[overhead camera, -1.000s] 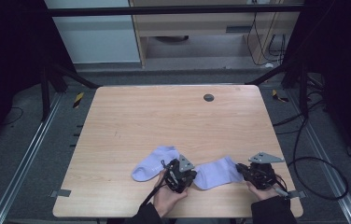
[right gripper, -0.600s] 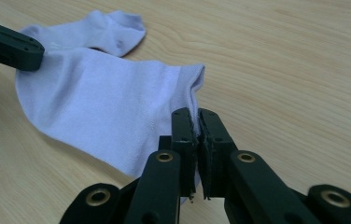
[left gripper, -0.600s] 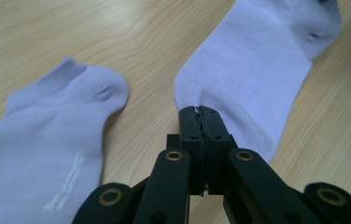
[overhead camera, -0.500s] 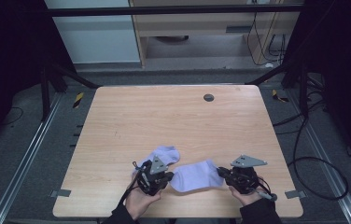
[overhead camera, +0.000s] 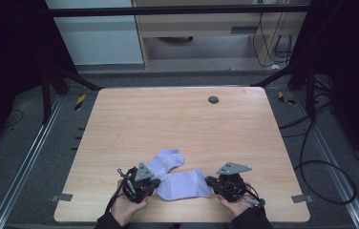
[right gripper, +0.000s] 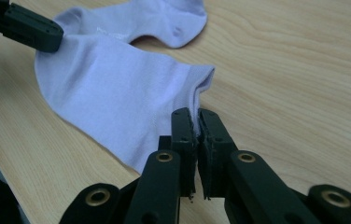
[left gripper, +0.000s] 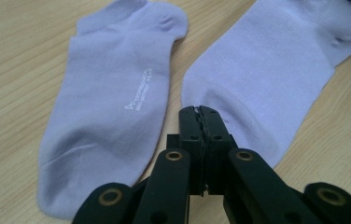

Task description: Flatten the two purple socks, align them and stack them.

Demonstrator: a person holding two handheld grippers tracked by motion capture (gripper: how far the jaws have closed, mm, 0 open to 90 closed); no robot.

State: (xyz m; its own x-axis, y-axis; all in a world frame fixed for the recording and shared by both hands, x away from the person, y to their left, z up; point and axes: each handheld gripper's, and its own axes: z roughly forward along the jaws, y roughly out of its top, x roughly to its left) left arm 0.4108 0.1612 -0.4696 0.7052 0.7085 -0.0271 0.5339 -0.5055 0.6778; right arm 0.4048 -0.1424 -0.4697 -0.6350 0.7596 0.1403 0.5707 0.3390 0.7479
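Two lavender ankle socks lie near the front of the wooden table [overhead camera: 177,124]. The nearer sock [overhead camera: 184,185] is stretched flat between both grippers. My left gripper [overhead camera: 157,183] is shut on one end of it, its jaws pinching the sock's edge [left gripper: 200,112]. My right gripper [overhead camera: 209,182] is shut on the cuff end [right gripper: 196,116]. The nearer sock [left gripper: 276,70] [right gripper: 117,93] rests on the wood. The second sock [overhead camera: 165,160] [left gripper: 113,93] [right gripper: 155,18] lies loose just behind, touching the held one near the left gripper. The left gripper's jaws [right gripper: 24,28] appear at the far end.
A dark round grommet [overhead camera: 213,99] sits in the table's far middle. Grey tape tabs [overhead camera: 62,197] [overhead camera: 300,198] mark the front corners. The table's front edge is right under the person's hands. Dark frame legs and cables stand on the floor around the table.
Both grippers have slid left along the front of the table, carrying the nearer sock with them. Its left end now meets the second sock, which has barely shifted.
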